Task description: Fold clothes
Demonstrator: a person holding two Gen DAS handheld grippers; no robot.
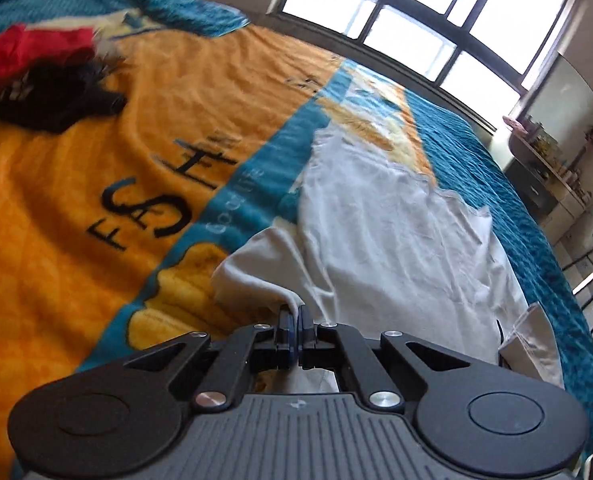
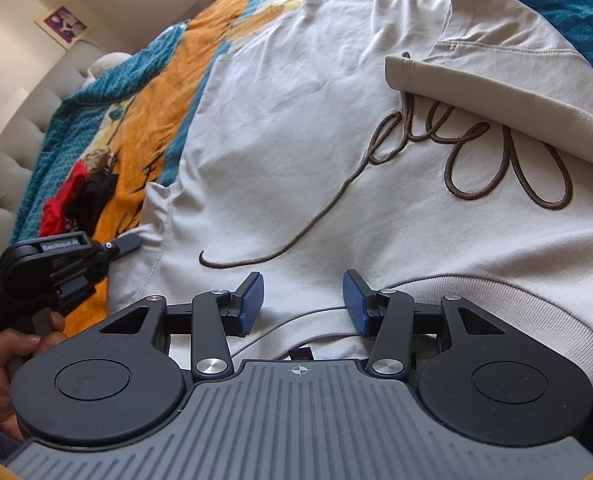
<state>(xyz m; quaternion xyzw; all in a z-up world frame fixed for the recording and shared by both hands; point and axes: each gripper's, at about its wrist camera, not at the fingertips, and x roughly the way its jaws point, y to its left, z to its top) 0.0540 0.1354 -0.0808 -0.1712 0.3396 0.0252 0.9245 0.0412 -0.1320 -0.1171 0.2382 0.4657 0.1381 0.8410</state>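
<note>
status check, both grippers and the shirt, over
Left gripper shut on sleeve of the cream cotton t-shirt with brown script. Right gripper open over its ribbed collar. Other sleeve already folded in. Red and black clothes pile lies apart.

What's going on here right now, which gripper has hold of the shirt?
A person is folding a pale shirt spread on a blanket-covered bed. The left gripper has its jaws shut on the edge of one sleeve, near the side of the shirt. The right gripper hovers with jaws open over the ribbed collar, gripping nothing. The far sleeve is already folded in across the chest lettering. A red and black pile of clothes sits apart on the blanket.
</note>
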